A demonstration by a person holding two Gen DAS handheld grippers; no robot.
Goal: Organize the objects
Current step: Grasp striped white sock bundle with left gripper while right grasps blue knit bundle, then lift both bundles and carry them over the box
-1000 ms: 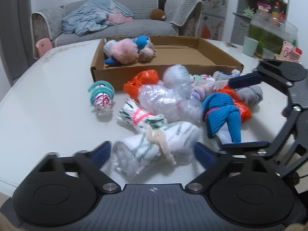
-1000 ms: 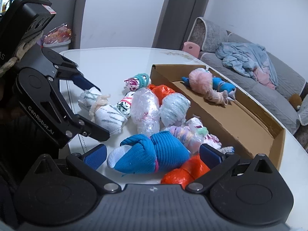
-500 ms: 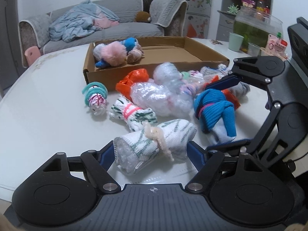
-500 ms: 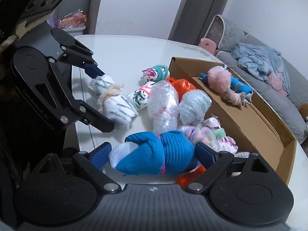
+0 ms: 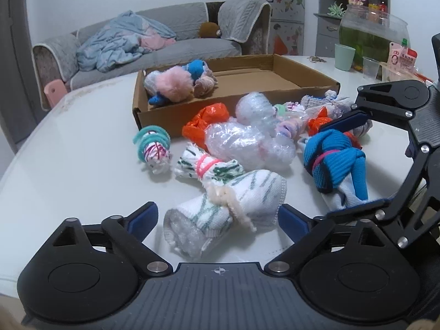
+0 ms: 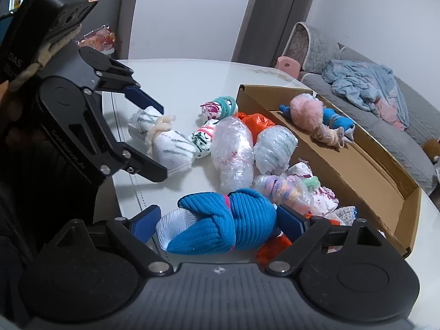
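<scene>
My left gripper (image 5: 218, 214) straddles a white green-striped sock bundle (image 5: 225, 209) tied with cream yarn; its jaws touch both ends and the bundle looks lifted a little off the white table (image 5: 82, 159). My right gripper (image 6: 218, 220) is closed on a blue knitted sock bundle (image 6: 220, 228), which also shows in the left wrist view (image 5: 335, 162). The cardboard box (image 5: 288, 82) behind the pile holds a pink fluffy bundle (image 5: 172, 85) and a blue one. The striped bundle also shows in the right wrist view (image 6: 167, 148), between the left gripper's fingers.
Several wrapped bundles lie in front of the box: an orange bag (image 5: 206, 123), bubble-wrapped rolls (image 5: 242, 143), a teal-ringed bundle (image 5: 152, 148) and a pink-tied striped one (image 5: 203, 165). A fish bowl (image 5: 368, 38) and cups (image 5: 345, 56) stand at the far right.
Both grippers closed in on their bundles. The left gripper now grips the striped bundle and the right gripper grips the blue one; both views have shifted slightly.
</scene>
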